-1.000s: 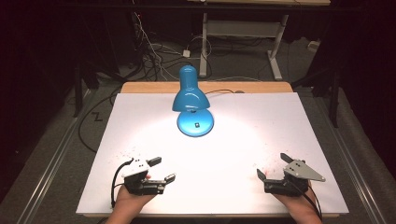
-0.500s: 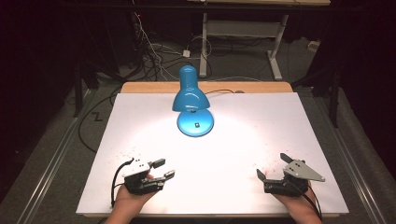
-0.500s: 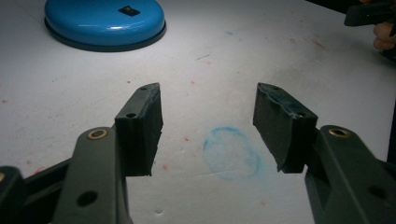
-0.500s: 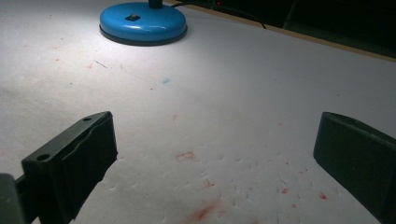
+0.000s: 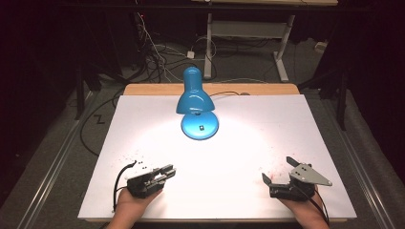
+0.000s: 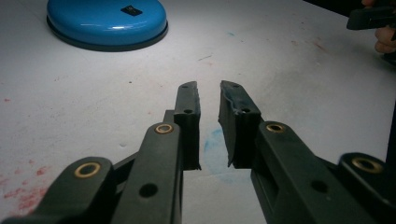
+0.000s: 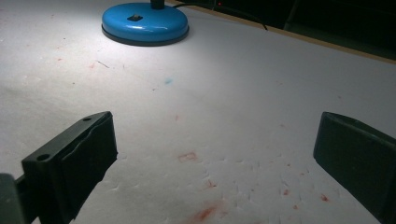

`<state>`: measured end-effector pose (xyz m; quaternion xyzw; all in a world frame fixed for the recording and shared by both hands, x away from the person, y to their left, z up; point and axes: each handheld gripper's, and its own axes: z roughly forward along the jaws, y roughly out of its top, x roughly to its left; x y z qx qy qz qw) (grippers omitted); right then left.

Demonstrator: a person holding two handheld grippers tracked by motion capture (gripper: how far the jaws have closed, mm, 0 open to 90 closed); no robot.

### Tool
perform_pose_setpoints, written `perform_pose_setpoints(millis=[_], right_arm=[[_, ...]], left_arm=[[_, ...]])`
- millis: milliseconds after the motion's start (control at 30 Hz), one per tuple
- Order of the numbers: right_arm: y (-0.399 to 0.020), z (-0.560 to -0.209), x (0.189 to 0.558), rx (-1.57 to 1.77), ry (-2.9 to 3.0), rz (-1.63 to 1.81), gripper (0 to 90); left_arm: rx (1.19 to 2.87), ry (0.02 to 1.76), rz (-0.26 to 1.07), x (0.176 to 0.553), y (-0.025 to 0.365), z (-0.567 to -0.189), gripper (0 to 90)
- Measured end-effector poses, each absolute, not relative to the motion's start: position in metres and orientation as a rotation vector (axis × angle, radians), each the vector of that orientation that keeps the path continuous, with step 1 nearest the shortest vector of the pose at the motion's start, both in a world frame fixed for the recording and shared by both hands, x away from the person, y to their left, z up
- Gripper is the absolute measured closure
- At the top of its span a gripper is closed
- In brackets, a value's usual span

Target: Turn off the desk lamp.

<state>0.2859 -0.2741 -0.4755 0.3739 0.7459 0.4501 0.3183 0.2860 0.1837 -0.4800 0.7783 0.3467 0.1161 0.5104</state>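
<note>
The high view looks forward and down from above the person's side, taking in the whole table [image 5: 143,143]. Each gripper view sits low, just behind its own jaws, skimming the white surface. All three share the blue lamp base [image 5: 199,125] [image 6: 106,22] [image 7: 145,23], well ahead of both tongs.

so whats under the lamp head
The lamp's round blue base with a small black switch, on the white table. The head covers the base's far edge.
</note>
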Motion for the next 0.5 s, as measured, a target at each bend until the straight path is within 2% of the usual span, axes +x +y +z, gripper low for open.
perform_pose_setpoints(millis=[200,500], right_arm=[[-0.274,-0.476,0.2859,0.98,1.967,1.182,0.5],[-0.2741,-0.4762,0.2856,0.99,1.974,1.191,0.6]], left_arm=[[1.885,0.831,0.264,0.2877,0.1839,-0.4805,87.7],[1.887,0.826,0.231,0.2909,0.1851,-0.4813,87.9]])
